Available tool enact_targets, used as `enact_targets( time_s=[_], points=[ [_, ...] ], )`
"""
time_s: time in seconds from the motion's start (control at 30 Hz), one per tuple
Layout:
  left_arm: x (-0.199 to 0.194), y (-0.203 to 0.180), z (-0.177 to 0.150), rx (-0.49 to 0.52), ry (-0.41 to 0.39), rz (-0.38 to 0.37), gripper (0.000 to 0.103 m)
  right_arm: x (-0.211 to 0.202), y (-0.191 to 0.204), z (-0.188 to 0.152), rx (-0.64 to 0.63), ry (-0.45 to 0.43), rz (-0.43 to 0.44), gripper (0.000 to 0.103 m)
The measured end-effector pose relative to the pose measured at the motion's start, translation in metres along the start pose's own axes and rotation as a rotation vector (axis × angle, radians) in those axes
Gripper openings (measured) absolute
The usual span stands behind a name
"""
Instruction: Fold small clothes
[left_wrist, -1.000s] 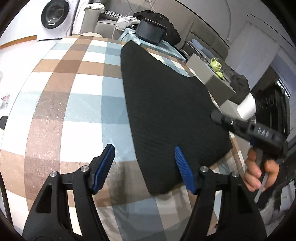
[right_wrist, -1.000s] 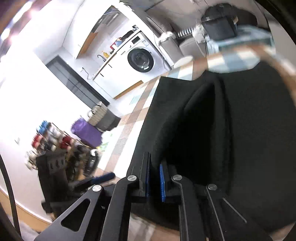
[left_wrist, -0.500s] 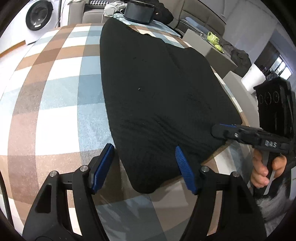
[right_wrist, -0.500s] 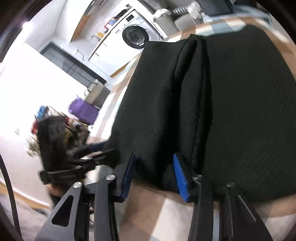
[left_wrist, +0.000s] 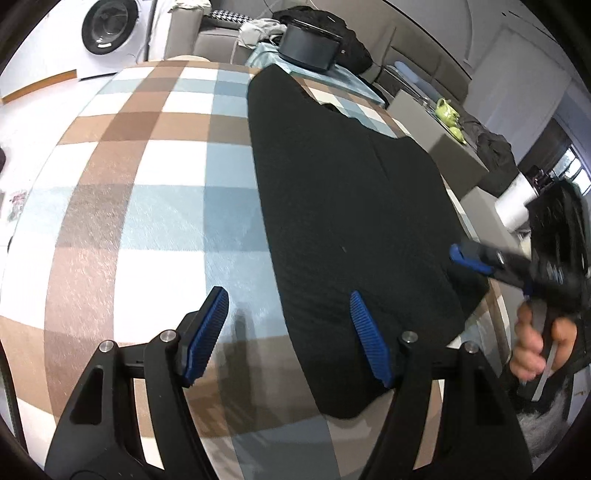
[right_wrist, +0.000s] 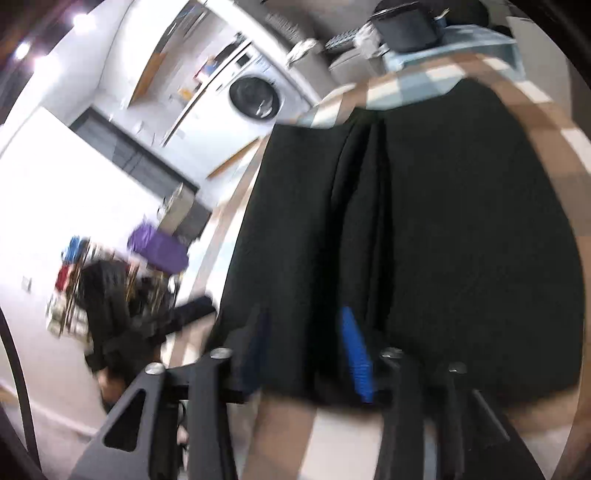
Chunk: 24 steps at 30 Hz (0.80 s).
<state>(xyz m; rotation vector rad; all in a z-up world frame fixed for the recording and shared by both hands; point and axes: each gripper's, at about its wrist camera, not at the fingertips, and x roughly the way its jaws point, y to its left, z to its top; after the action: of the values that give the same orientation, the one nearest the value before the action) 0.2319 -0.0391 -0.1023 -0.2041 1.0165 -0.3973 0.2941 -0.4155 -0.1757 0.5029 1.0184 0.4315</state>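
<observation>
Fabric is your main risk: the black garment (left_wrist: 351, 206) lies flat along the right half of the checked tablecloth (left_wrist: 140, 206), its near right corner close to the table edge, so a pull toward you could drag that end off the table or bunch the layers. A raised ridge runs lengthwise through the cloth in the right wrist view; if you fold over it without flattening, I judge the crease will set crooked. Your left gripper (left_wrist: 288, 332) hangs spread wide above the near hem, one pad over bare tablecloth and one over the cloth, so closing there may catch only a sliver of the edge. Your right gripper (right_wrist: 306, 350) is released too, with its fingers apart at the hem, though blur hides whether fabric sits between them. A second ago the right fingers were pinched almost together on the cloth; they have since parted. The left gripper, which half a second ago faced the garment's middle, now sits further left.
</observation>
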Motion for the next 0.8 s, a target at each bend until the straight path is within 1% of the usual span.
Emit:
enact_targets(
  time_s=[0.1, 0.17, 0.2, 0.23, 0.3, 0.33, 0.37, 0.4, 0.43, 0.47, 0.5, 0.57, 0.6, 0.67, 0.7, 0.73, 0.77, 0.8],
  points=[
    [0.003, 0.001, 0.006, 0.002, -0.01, 0.024, 0.066, 0.027, -0.003, 0.029, 0.064, -0.011, -0.028, 0.044],
    [0.004, -0.001, 0.01, 0.009, -0.024, 0.027, 0.066, 0.06, -0.009, 0.053, 0.13, 0.016, -0.048, 0.044],
    [0.004, -0.001, 0.011, 0.008, -0.028, 0.033, 0.066, 0.071, -0.012, 0.062, 0.155, 0.013, -0.063, 0.044],
    [0.005, -0.002, 0.014, 0.008, -0.033, 0.038, 0.066, 0.085, -0.015, 0.07, 0.183, 0.013, -0.083, 0.04],
    [0.004, -0.001, 0.017, 0.003, -0.043, 0.043, 0.066, 0.084, -0.026, 0.087, 0.208, -0.018, -0.088, 0.03],
    [0.003, -0.001, 0.019, -0.004, -0.05, 0.045, 0.066, 0.085, -0.023, 0.094, 0.188, -0.023, -0.109, 0.014],
    [0.002, 0.001, 0.021, -0.009, -0.056, 0.042, 0.066, 0.086, -0.016, 0.102, 0.15, -0.034, -0.124, 0.006],
    [0.001, 0.001, 0.022, -0.013, -0.06, 0.041, 0.066, 0.081, -0.007, 0.108, 0.088, -0.06, -0.102, 0.004],
    [0.001, 0.002, 0.024, -0.019, -0.065, 0.044, 0.066, 0.071, 0.005, 0.111, 0.01, -0.101, -0.093, 0.004],
    [0.001, 0.003, 0.026, -0.024, -0.066, 0.046, 0.066, 0.068, 0.016, 0.114, -0.047, -0.126, -0.118, 0.004],
    [0.002, 0.003, 0.028, -0.025, -0.065, 0.046, 0.066, 0.066, 0.023, 0.116, -0.082, -0.133, -0.143, 0.004],
    [0.004, 0.003, 0.031, -0.028, -0.063, 0.053, 0.066, 0.071, 0.022, 0.121, -0.07, -0.119, -0.174, 0.004],
    [0.004, 0.003, 0.032, -0.029, -0.065, 0.053, 0.066, 0.077, 0.016, 0.123, -0.055, -0.102, -0.206, 0.004],
    [0.006, 0.002, 0.033, -0.03, -0.063, 0.056, 0.066, 0.075, -0.005, 0.118, -0.009, -0.062, -0.261, 0.004],
    [0.007, 0.002, 0.033, -0.03, -0.059, 0.061, 0.066, 0.081, -0.011, 0.118, 0.01, -0.039, -0.267, 0.004],
    [0.008, 0.002, 0.033, -0.029, -0.056, 0.065, 0.066, 0.082, -0.018, 0.116, 0.047, -0.011, -0.239, 0.004],
    [0.01, 0.002, 0.032, -0.026, -0.052, 0.064, 0.066, 0.074, -0.024, 0.11, 0.067, 0.001, -0.199, 0.009],
    [0.011, 0.002, 0.032, -0.024, -0.05, 0.064, 0.066, 0.069, -0.027, 0.104, 0.077, 0.022, -0.14, 0.012]
  ],
)
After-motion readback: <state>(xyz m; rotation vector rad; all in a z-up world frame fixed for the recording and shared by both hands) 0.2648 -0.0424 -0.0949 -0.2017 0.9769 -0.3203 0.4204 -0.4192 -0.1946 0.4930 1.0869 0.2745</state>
